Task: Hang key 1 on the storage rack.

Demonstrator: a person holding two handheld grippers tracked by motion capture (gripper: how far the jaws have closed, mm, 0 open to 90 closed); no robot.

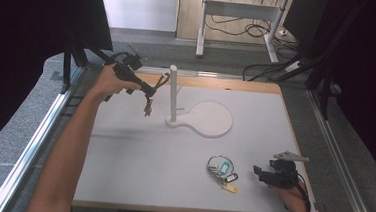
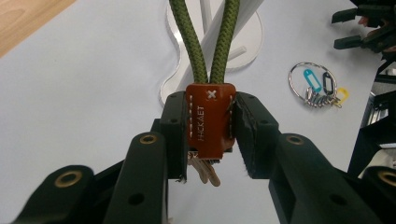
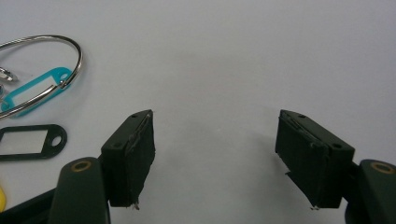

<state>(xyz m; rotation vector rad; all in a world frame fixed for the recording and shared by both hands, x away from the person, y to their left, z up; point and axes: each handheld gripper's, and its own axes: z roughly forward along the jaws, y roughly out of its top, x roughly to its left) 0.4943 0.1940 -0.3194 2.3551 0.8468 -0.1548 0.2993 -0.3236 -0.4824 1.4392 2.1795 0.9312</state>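
My left gripper (image 1: 150, 89) is raised at the table's far left, shut on a brown leather key fob (image 2: 210, 119). A green rope loop (image 2: 201, 42) runs from the fob toward the white post (image 1: 173, 92) of a stand, and keys (image 2: 205, 170) hang below the fob. The dangling keys (image 1: 148, 106) sit just left of the post. At the front right my right gripper (image 1: 257, 172) rests low over the table, open, with nothing between its pads (image 3: 135, 154). A metal key ring (image 1: 220, 169) with coloured tags lies just to its left.
The post rises from a flat white round base (image 1: 210, 118) on the white table top (image 1: 137, 152). A teal tag (image 3: 32, 88) and a black tag (image 3: 28, 142) lie on the ring (image 3: 70, 46). Black frames and cables stand beyond the table.
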